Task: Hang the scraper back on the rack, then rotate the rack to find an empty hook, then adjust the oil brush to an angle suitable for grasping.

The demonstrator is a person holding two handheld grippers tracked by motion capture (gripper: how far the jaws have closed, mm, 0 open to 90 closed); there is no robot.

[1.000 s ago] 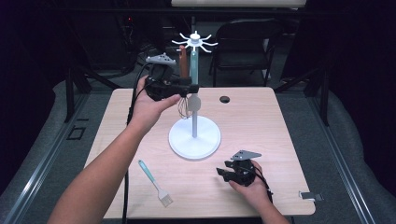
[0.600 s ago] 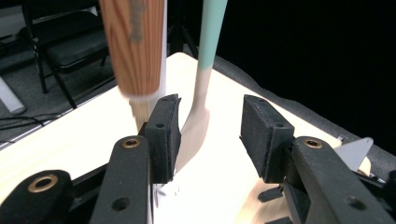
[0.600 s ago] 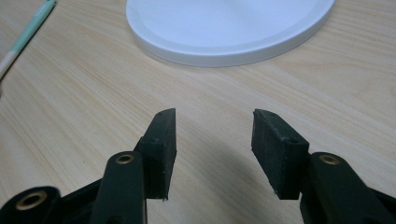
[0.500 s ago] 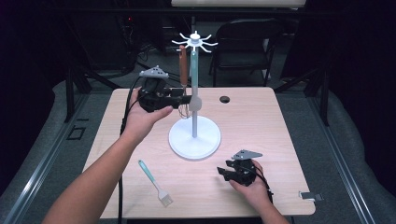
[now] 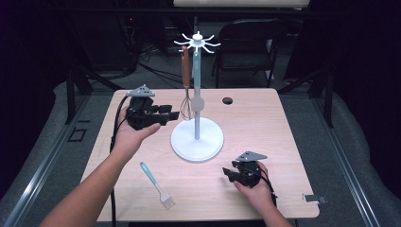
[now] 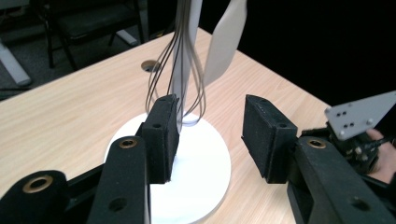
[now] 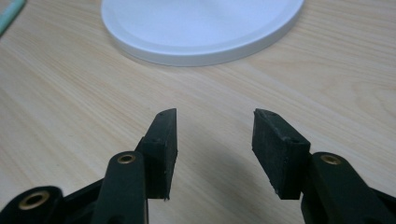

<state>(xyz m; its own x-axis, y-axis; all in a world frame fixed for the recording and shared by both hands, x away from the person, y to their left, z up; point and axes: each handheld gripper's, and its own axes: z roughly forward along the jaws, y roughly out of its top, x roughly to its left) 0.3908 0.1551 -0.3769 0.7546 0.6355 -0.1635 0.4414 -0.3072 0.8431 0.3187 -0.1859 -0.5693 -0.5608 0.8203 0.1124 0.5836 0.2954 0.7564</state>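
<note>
Two black claws over a pale wood-grain table (image 5: 283, 123): left claw (image 5: 174, 113) gaping, empty, jaws lately opening, just beside the whisk (image 5: 187, 90); right claw (image 5: 228, 173) wide, empty. Whisk hangs upright from the white stand (image 5: 196, 137), brown handle up; its thin wire loops (image 6: 180, 60) are clear in the left gripper view

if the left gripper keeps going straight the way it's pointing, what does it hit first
Probably the whisk hanging on the white stand: its wire loops sit just ahead of the open left gripper, with the stand's pole right behind them. Depth is hard to judge.
</note>
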